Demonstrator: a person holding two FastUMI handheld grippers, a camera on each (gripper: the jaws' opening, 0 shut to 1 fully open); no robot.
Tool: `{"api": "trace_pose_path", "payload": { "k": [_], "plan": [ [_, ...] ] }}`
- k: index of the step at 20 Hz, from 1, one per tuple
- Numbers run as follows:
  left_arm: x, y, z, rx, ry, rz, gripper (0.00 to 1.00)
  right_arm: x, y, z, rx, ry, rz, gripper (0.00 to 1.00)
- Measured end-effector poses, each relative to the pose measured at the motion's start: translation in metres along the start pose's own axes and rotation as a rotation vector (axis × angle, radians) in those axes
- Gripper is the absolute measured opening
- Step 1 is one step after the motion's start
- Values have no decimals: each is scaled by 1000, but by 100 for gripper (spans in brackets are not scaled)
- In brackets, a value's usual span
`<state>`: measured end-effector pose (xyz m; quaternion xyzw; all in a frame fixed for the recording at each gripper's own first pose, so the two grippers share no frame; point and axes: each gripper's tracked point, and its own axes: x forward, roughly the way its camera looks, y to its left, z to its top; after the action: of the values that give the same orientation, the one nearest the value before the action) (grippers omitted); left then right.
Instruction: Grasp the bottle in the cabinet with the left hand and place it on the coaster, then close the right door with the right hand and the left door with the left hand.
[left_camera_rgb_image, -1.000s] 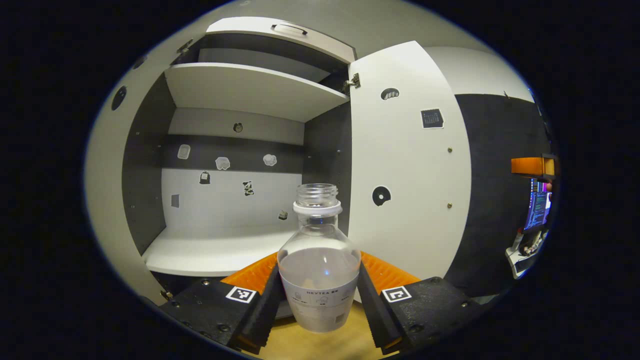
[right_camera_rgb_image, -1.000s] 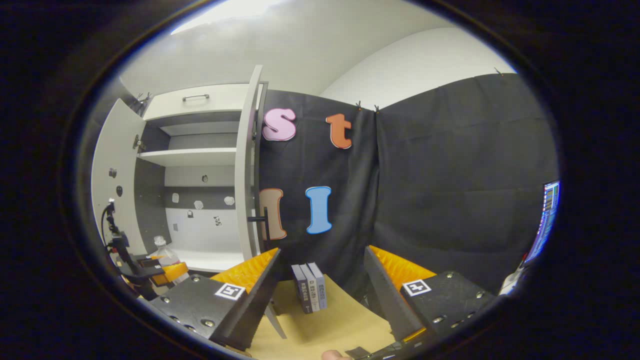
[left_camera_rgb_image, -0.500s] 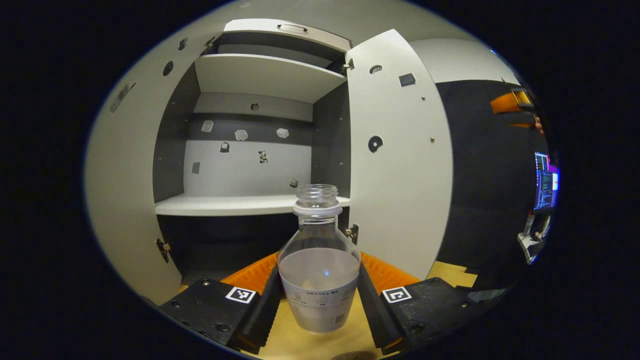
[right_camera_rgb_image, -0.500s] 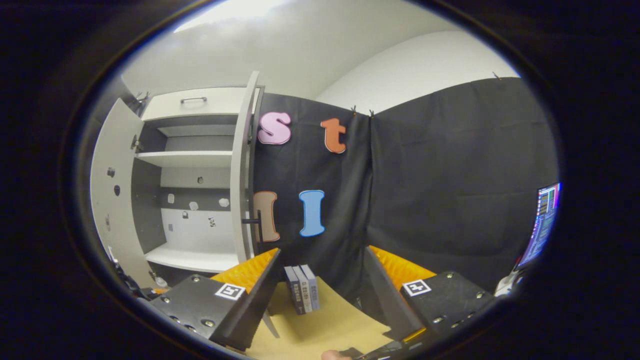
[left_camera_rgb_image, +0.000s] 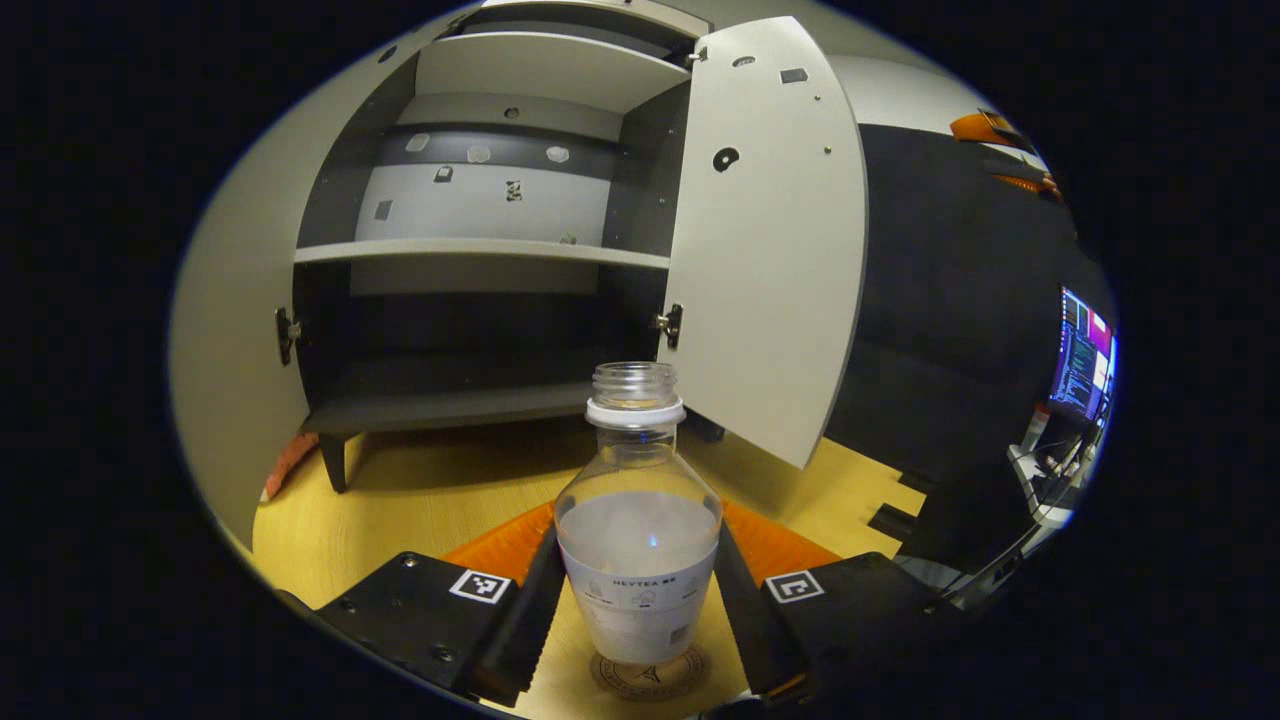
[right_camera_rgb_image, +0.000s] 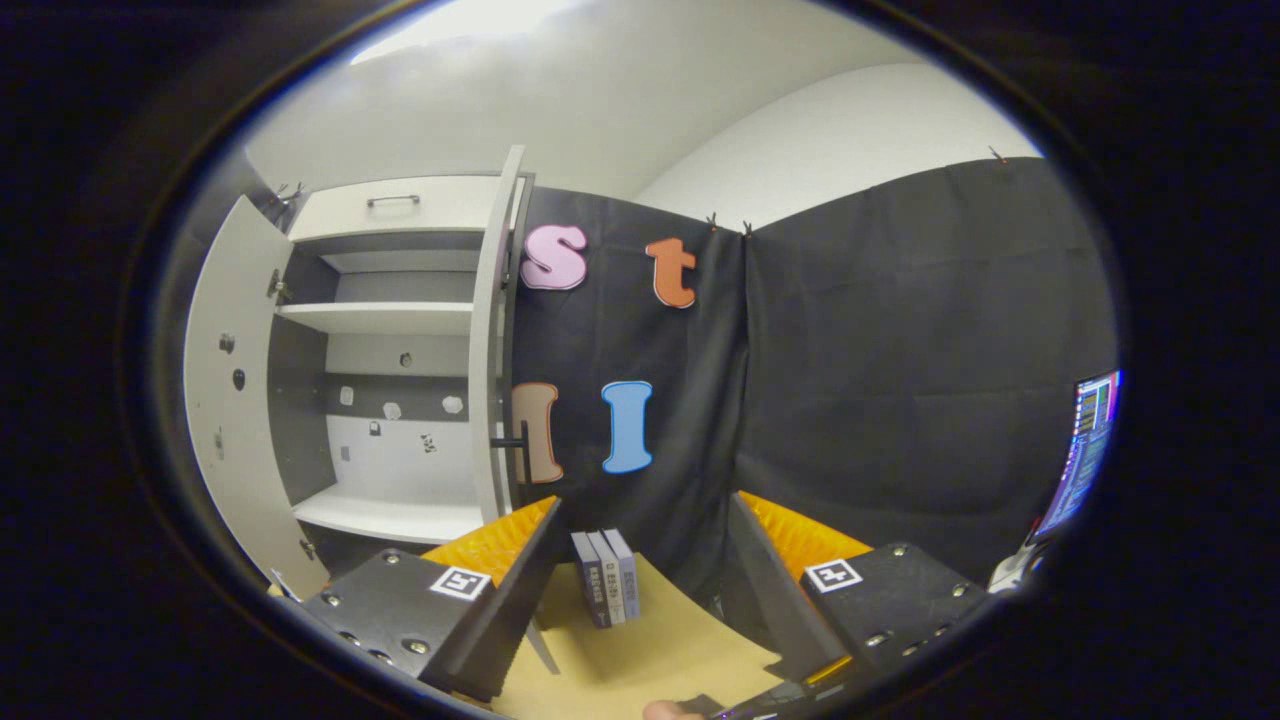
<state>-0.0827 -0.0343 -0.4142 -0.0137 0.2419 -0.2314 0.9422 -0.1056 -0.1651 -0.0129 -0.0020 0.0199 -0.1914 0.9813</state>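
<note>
So I'm standing at the cabinet (left_camera_rgb_image: 470, 250) with both doors swung open: the right door (left_camera_rgb_image: 770, 240) is hanging out wide in the left gripper view, and the left door (right_camera_rgb_image: 235, 390) is showing at the left of the right gripper view. The shelves are looking bare as far as I can see.

I'm in the placing step right now. My left gripper (left_camera_rgb_image: 640, 600) is clamping the bottle (left_camera_rgb_image: 638, 530) with a finger pressing on each side of its body. The bottle is sitting upright, uncapped and partly full of cloudy liquid, directly over the round coaster (left_camera_rgb_image: 648, 675) on the bench (left_camera_rgb_image: 420, 500). I can't tell if its base is actually touching the coaster or hanging just above it.

My right gripper (right_camera_rgb_image: 640, 560) is idling with its fingers spread wide and holding nothing, pointing at some books (right_camera_rgb_image: 605, 590) standing on the bench.

Next I'm guessing it needs a gentle set-down so nothing sloshes out the open neck, then letting go and backing off straight. After that I'm taking the right gripper to the right door.
</note>
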Motion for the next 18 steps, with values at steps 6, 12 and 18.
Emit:
{"api": "trace_pose_path", "payload": {
  "k": [6, 12, 18],
  "plan": [
    [-5, -12, -33, -17, 34, -16, 78, 0, 5, -1, -22, 6, 15, 99],
    [-6, -16, -66, -3, 105, -12, 78, 5, 14, -3, -33, 12, 30, 99],
    [-15, -18, -77, 0, 126, 4, 79, 13, 25, -9, -39, 21, 55, 99]
  ]
}}
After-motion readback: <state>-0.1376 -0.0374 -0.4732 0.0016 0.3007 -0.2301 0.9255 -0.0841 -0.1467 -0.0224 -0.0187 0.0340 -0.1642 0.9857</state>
